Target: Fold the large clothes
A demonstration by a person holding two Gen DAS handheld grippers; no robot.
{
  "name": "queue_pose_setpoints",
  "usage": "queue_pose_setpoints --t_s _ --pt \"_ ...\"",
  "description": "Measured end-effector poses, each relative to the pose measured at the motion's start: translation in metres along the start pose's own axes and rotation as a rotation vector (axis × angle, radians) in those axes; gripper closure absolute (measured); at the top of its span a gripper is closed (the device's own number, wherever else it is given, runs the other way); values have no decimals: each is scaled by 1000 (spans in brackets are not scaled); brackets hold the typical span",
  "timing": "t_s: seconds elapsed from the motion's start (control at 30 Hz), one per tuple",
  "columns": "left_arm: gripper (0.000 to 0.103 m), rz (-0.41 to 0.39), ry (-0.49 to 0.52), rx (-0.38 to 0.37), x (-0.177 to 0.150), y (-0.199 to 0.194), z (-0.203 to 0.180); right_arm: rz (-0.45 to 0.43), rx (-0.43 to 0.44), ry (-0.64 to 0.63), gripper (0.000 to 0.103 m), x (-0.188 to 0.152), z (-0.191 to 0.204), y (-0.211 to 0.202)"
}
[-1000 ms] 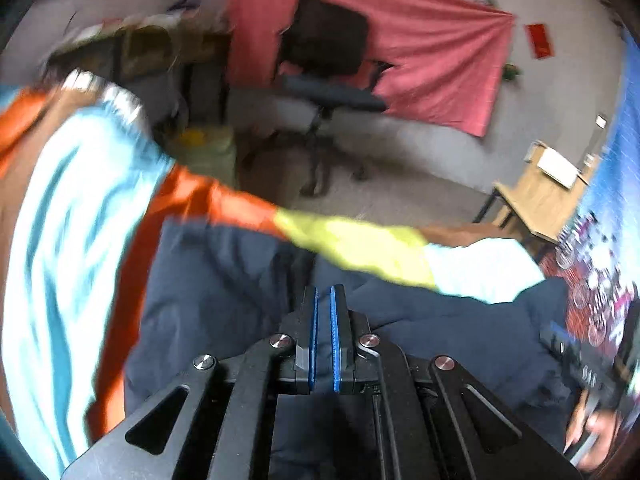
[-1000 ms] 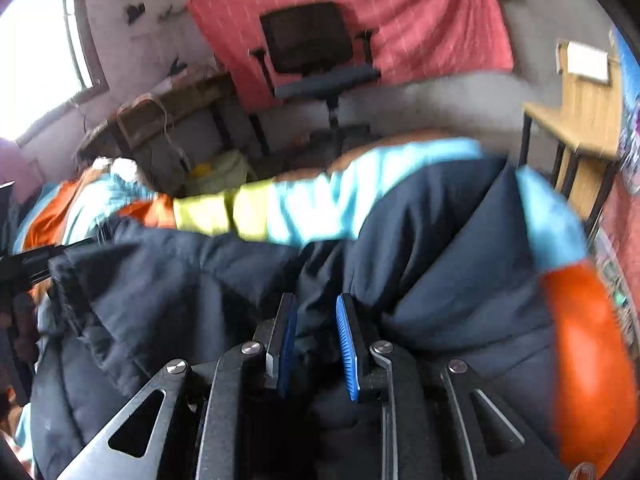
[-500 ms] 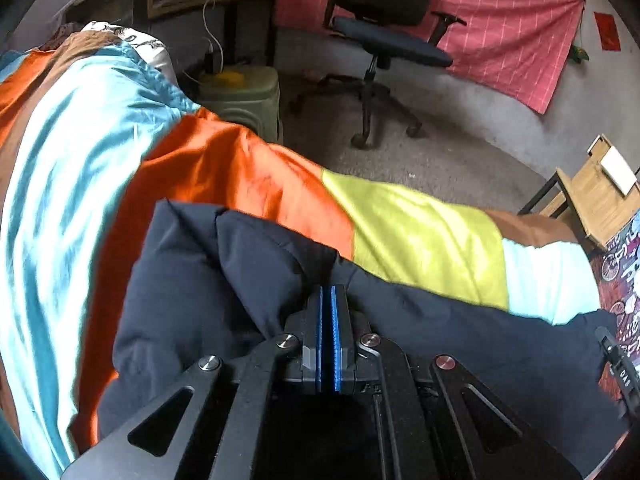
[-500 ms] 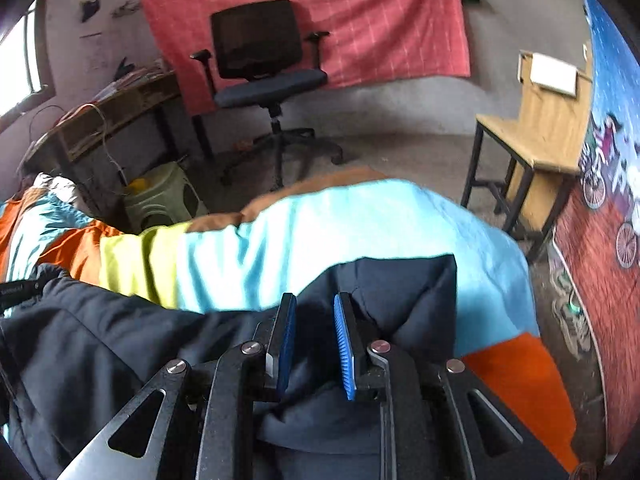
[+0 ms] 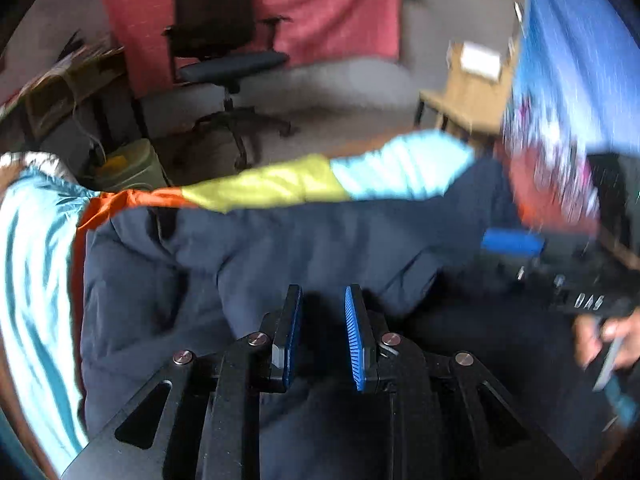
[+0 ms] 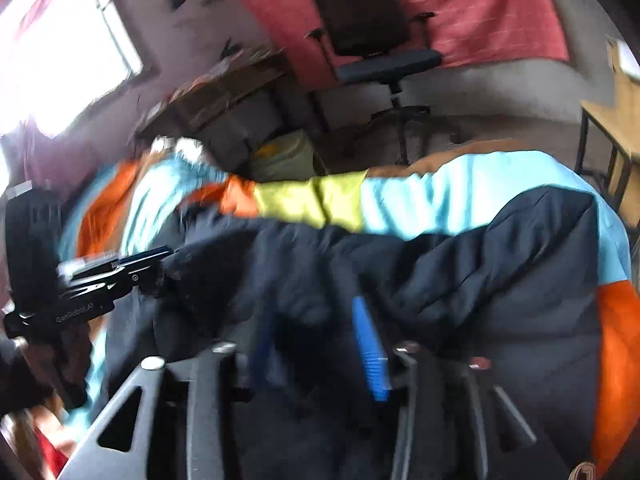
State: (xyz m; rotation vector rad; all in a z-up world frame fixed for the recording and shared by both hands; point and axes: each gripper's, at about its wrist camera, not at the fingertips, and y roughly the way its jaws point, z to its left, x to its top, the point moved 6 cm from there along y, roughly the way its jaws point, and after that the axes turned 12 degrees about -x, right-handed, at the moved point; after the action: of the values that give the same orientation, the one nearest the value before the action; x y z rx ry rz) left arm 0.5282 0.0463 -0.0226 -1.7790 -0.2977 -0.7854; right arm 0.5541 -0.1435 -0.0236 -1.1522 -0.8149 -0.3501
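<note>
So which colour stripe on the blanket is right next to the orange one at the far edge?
The yellow-green stripe. It sits between the orange stripe and the light blue stripe, just beyond the dark navy jacket.

Left wrist view: fisheye, mounted behind the left tool (image 5: 322,336), angled down and forward, close over the dark jacket (image 5: 280,248) on the striped bedspread (image 5: 264,184); the right tool (image 5: 516,242) enters at the right edge.

Right wrist view: fisheye, behind the right tool (image 6: 316,348), same downward tilt, equally near; the left tool (image 6: 136,272) enters at left.

Shared field: jacket, bedspread, office chair (image 5: 224,48), red wall cloth (image 6: 480,12), wooden table (image 5: 468,96).
</note>
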Motion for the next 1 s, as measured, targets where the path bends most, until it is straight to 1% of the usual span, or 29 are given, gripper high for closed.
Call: queue_pose_setpoints --t_s 0.07,0.1,0.17,0.23,0.27,0.33,0.37,0.4,0.43,0.47,0.5,0.53,0.6,0.67,0.7,0.73,0.77,0.8,0.83,0.87,0.9,0.97,1.0 --pt "85 19 15 3 -12 7 0 9 -54 -52 61 -15 6 4" --pt "85 28 10 5 -15 11 1 19 -78 -59 61 -23 6 8" --pt "85 28 17 17 -21 18 1 40 -97 -48 61 -30 4 16" --pt "85 14 34 35 -24 20 0 54 -113 -57 61 -31 5 22" --pt "85 -8 40 43 -25 16 -1 61 -118 -52 61 -30 5 23" --pt "84 -47 7 20 -29 6 1 41 -128 -55 60 -29 7 17" --pt "81 -58 -16 4 -30 1 2 28 -132 -47 59 -30 7 12" --pt "71 -75 -50 -27 -32 -8 3 22 -134 -36 58 -28 6 10" --pt "59 -90 -79 -58 -35 -16 3 13 -137 -8 54 -29 4 1" --pt "53 -100 -92 -67 -34 -22 2 3 -139 14 48 -30 3 -5" --pt "44 -112 -106 -59 -35 -31 2 -9 -142 36 45 -31 4 -13" --pt "43 -123 -113 -51 -36 -38 1 -22 -150 48 39 -33 5 -22" --pt "43 -123 -109 -57 -42 -51 -5 -37 -174 44 35 -38 7 -37" --pt "41 -106 -90 -54 -47 -60 -16 -52 -199 37 27 -44 10 -53" --pt "38 -107 -75 -53 -50 -66 -23 -69 -216 34 24 -47 12 -65" --pt "33 -113 -65 -55 -53 -73 -28 -87 -235 39 18 -51 13 -77" --pt "29 -127 -54 -65 -57 -80 -35 -98 -244 46 14 -54 14 -85" --pt "20 -146 -45 -76 -61 -89 -42 -113 -250 62 12 -60 15 -99" --pt "9 -161 -40 -79 -64 -97 -50 -124 -257 75 8 -64 15 -109" --pt "5 -169 -35 -78 -67 -101 -56 -130 -262 82 5 -66 17 -116" --pt "3 -184 -29 -84 -72 -108 -63 -137 -268 88 4 -72 18 -127" --pt "3 -202 -22 -96 -79 -116 -76 -141 -281 88 0 -83 21 -144" --pt "2 -206 -19 -104 -83 -120 -82 -138 -290 82 0 -91 23 -153"
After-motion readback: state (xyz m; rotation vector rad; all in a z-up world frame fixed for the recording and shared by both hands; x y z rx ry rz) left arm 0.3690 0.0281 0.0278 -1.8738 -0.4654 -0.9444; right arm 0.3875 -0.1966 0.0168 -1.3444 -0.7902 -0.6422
